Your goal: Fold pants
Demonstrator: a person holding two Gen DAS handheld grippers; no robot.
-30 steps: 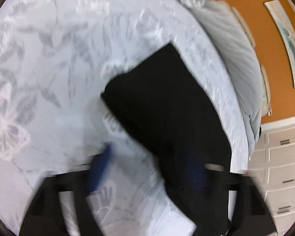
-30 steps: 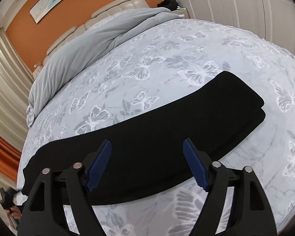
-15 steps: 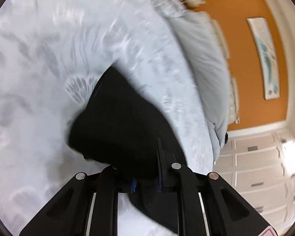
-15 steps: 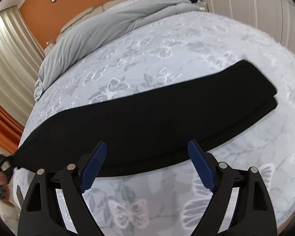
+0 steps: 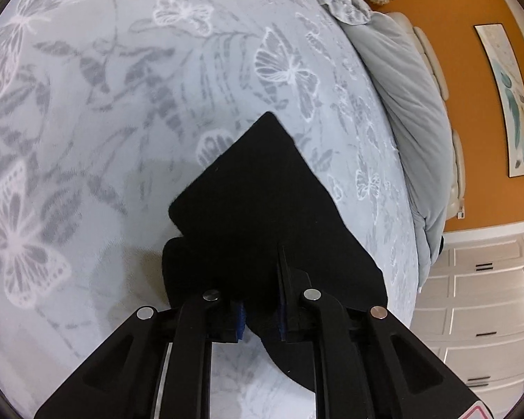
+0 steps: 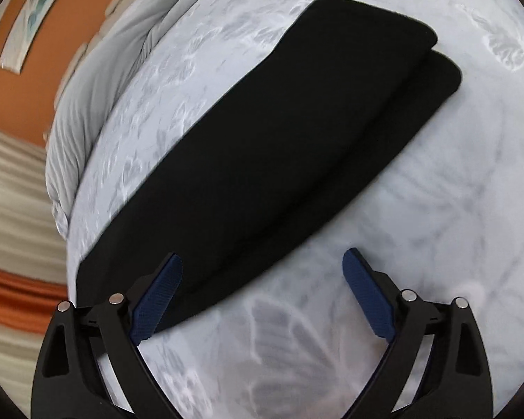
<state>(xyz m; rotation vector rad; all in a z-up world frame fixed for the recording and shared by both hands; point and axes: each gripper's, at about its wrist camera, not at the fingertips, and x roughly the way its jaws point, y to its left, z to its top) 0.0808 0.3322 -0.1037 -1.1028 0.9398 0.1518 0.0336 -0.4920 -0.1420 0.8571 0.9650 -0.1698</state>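
Left wrist view: left gripper (image 5: 261, 317) now clamped on one end of the black pants (image 5: 262, 216), jaws nearly together with cloth pinched between the blue pads (image 5: 240, 316). A second ago the jaws were wide open over that end; half a second ago they had just closed, frame blurred. Now the frame is sharp, and the held end looks slightly bunched and raised off the butterfly bedspread (image 5: 87, 139). From the grip the pants run out toward 12 o'clock, far corner at about 12; a loose flap hangs toward 5 o'clock below the jaws. Grey duvet (image 5: 412, 111) sits at 2 o'clock, orange wall behind it.

Right wrist view: right gripper (image 6: 262, 293) wide open, holding nothing, blue pads (image 6: 159, 296) well apart. Near long edge of the pants (image 6: 279, 139) lies just ahead of the left pad, which overlaps the cloth in view; contact unclear. Pants lie as a long doubled strip from 8 o'clock to 1 o'clock, two layers stepped at the 1 o'clock end. Versus earlier frames this camera is closer and rotated, image a bit smeared, so the gripper is moving in.

Judgement: lengthwise fold done; one end secured, the other hand not yet gripping. Likely next: right grips, then the end gets carried over for the crosswise fold. Risk: the pinch catches only the top layer.
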